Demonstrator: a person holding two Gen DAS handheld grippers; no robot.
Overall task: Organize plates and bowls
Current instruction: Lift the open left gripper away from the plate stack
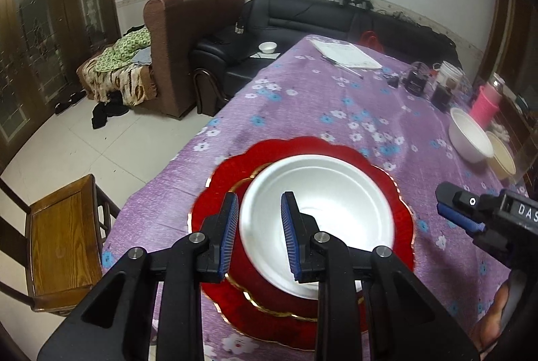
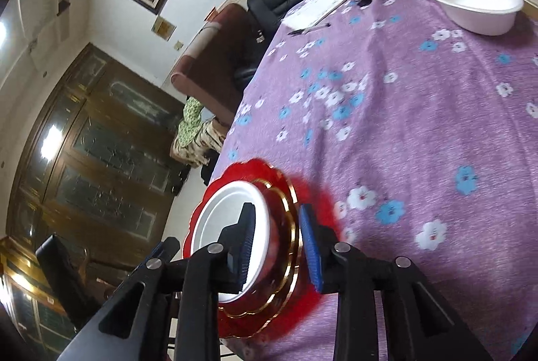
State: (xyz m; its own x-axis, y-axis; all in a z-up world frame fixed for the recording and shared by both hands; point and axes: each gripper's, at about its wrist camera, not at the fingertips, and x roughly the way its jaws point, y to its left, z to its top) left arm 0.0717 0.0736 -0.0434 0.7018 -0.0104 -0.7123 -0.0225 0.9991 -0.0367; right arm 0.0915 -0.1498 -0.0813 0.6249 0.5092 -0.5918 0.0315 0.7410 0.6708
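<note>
Red scalloped plates (image 1: 396,192) with gold trim are stacked near the table's (image 1: 302,98) near-left corner, a smaller one on a bigger one, and a white bowl (image 1: 322,203) sits right in the middle of that stack. Everything is on a purple flowery tablecloth.

Left gripper (image 1: 258,235) hangs over the left side of the white bowl with its jaws spread partway, one finger outside the rim and one over the inside. Can't tell if either pad actually touches the rim, and it isn't clamped on anything.

Right gripper (image 2: 277,246) comes in from the right of the stack, jaws also parted. From its own camera one finger is over the white bowl and the other is out past the gold-edged rim of the upper plate, so the rim sits in the gap. Nothing squeezed there either, as far as I can see.

Well away from the stack, toward the far right edge of the table, there's a second white bowl (image 1: 470,135) with a beige bowl (image 1: 502,155) just beside it. Behind those are a pink cup (image 1: 486,107), some jars (image 1: 447,81), and a notepad (image 1: 346,55) with a pen (image 1: 341,65).
</note>
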